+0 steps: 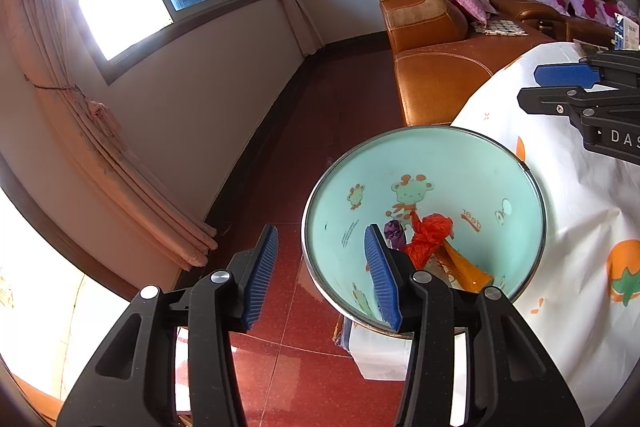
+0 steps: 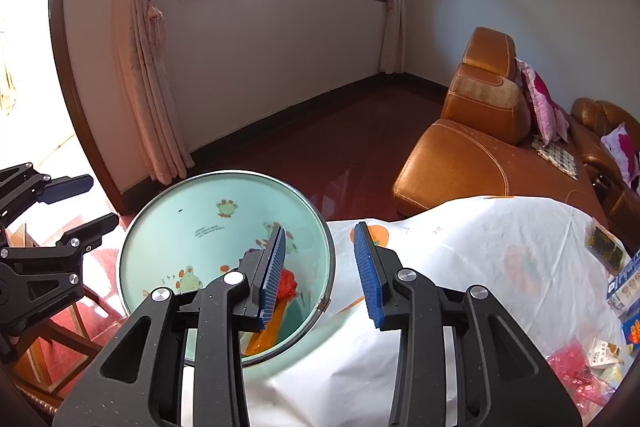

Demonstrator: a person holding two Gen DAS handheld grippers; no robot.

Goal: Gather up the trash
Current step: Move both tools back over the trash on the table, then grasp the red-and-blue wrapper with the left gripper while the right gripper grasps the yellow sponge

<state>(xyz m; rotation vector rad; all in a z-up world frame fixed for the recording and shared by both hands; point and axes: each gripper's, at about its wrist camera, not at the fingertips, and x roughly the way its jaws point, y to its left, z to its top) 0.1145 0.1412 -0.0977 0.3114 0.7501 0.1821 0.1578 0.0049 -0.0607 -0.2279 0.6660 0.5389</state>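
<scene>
A mint-green round bin with cartoon animal prints and a metal rim [image 1: 432, 163] stands on the red tiled floor [image 1: 304, 359], just beside a table under a white cloth printed with orange fruit [image 2: 480, 259]. Inside lie a crumpled red plastic bag [image 1: 430, 233], an orange wrapper [image 1: 466, 267] and a purple scrap [image 1: 394, 231]. The left gripper [image 1: 320, 273] and right gripper [image 2: 320, 275] both hang over the bin's rim, fingers parted and holding nothing. More packets [image 2: 624, 291] lie on the cloth's right side; a tan leather sofa [image 2: 472, 155] stands beyond.
</scene>
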